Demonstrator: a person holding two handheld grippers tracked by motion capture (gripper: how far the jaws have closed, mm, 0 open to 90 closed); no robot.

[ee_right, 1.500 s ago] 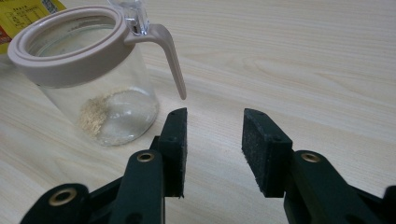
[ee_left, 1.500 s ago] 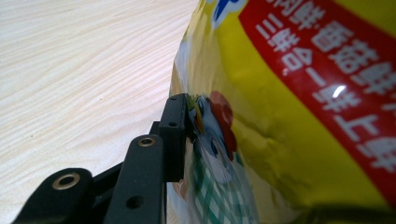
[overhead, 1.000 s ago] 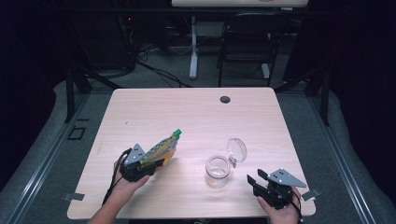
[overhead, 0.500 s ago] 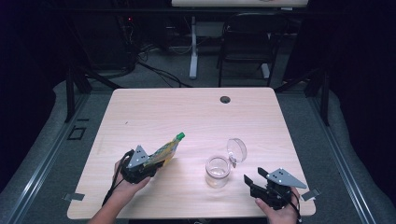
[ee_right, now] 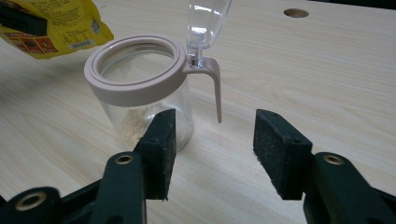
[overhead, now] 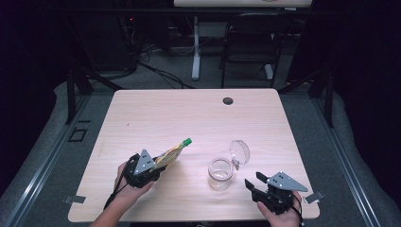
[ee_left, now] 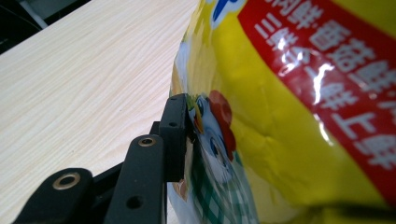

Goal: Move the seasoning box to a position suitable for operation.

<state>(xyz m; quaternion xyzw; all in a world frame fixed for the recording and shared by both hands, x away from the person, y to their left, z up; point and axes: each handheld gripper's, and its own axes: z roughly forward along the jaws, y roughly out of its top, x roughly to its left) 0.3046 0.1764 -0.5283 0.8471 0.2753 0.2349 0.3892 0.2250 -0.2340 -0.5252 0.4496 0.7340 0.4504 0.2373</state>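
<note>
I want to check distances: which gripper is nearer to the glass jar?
Right. The right gripper is beside the glass jar, jaws open; the left gripper holds the yellow pouch farther away.

left hand-held gripper [overhead: 152, 166] stays clamped, angled up and rightward; right hand-held gripper [overhead: 257, 184] (jaws just narrowing, nothing between) sits low.

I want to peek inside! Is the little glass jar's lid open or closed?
Open. The jar stands upright with its clear lid flipped up on its hinge, so the round mouth is uncovered. A little pale powder lies at the bottom.
</note>
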